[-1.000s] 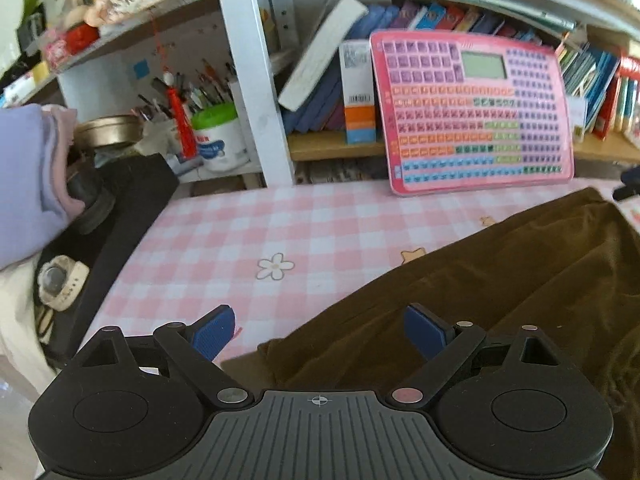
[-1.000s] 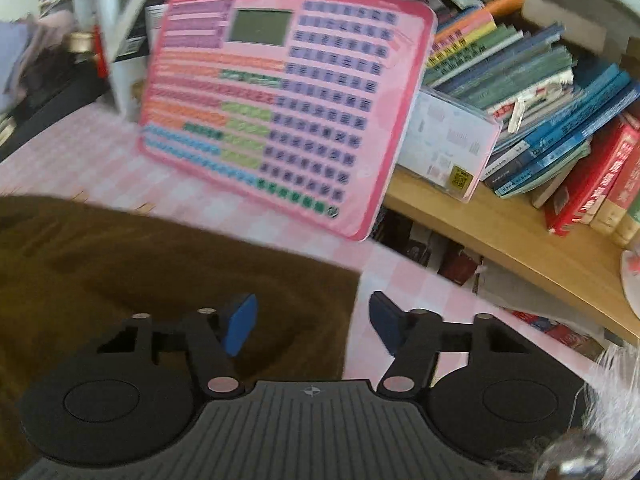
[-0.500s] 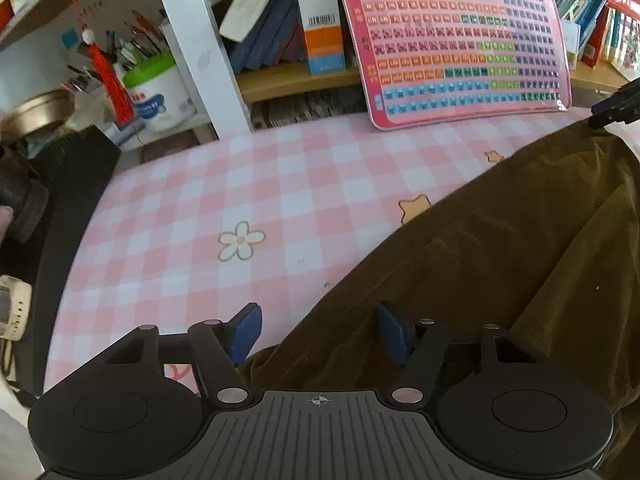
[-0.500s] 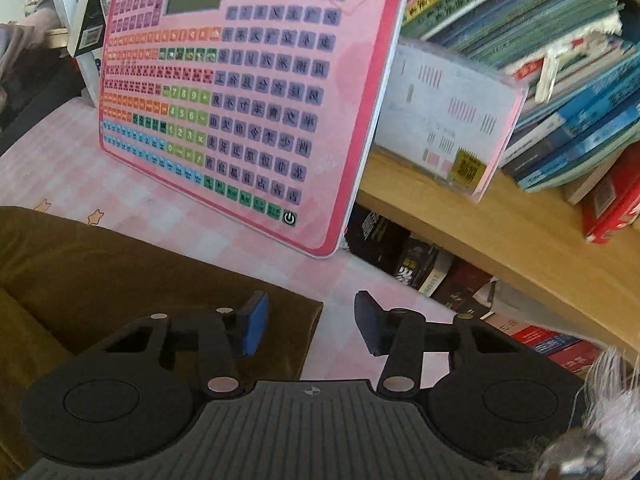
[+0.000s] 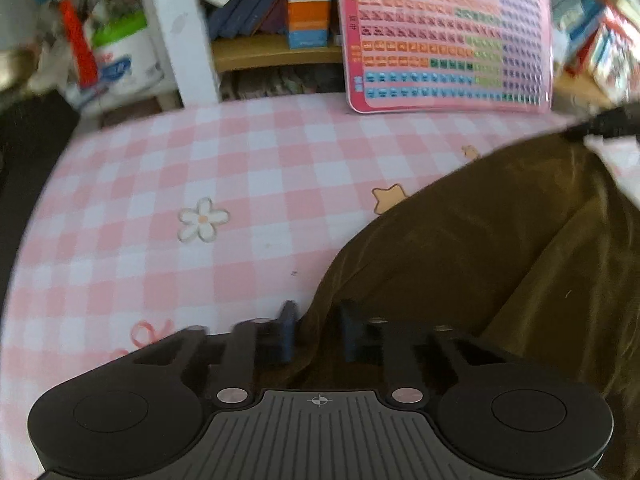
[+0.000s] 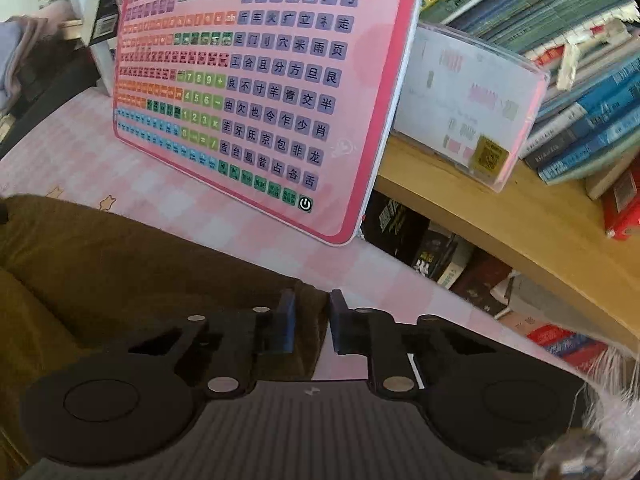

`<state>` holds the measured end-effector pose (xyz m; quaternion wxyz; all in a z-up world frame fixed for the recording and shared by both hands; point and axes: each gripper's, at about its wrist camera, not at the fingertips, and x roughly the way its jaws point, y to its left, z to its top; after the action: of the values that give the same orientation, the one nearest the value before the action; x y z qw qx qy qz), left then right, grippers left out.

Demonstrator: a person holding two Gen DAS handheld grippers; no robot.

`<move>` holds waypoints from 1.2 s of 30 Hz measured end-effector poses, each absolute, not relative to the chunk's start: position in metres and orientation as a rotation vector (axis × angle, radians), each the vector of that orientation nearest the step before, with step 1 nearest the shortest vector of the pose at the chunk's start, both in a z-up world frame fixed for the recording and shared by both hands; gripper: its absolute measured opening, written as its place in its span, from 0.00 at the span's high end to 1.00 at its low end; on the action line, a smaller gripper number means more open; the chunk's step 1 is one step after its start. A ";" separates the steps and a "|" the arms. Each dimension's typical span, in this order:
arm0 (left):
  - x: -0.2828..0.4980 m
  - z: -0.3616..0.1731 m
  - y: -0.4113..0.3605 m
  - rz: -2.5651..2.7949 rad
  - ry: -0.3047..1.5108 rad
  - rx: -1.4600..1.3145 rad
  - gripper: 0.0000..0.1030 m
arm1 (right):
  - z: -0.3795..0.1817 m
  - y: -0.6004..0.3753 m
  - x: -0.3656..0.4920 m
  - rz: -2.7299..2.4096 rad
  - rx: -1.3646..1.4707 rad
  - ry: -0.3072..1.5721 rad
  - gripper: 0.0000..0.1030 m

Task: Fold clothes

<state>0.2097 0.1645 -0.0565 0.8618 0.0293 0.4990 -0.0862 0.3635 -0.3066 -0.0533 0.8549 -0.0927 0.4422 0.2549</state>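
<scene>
The left tongs are closing, their blue pads pinching the near corner of the dark olive-brown velvety garment, and the right tongs are closing too, squeezing the garment's far corner at its edge. The garment is lying spread across the pink-and-white checked surface, while a pink plastic learning tablet with coloured keys is leaning against the wooden bookshelf just behind.

Both wrist cams close, pitched down over checked tablecloth; both share brown garment and pink keypad board at 12 o'clock.
</scene>
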 end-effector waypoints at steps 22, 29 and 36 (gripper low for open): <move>0.044 0.055 0.153 -0.343 0.514 0.230 0.97 | 0.096 -0.319 0.059 0.181 -0.074 0.489 0.90; -0.021 0.012 0.156 -0.432 0.610 0.235 0.87 | 0.027 -0.300 -0.063 0.036 0.033 0.680 0.91; -0.067 -0.007 0.174 -0.284 0.712 0.110 0.60 | -0.017 -0.287 -0.126 -0.126 0.217 0.820 0.61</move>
<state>-0.0667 0.1735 -0.0068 0.9259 0.0537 0.3472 -0.1387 -0.1255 -0.2867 -0.0169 0.9094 0.1052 0.3977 -0.0613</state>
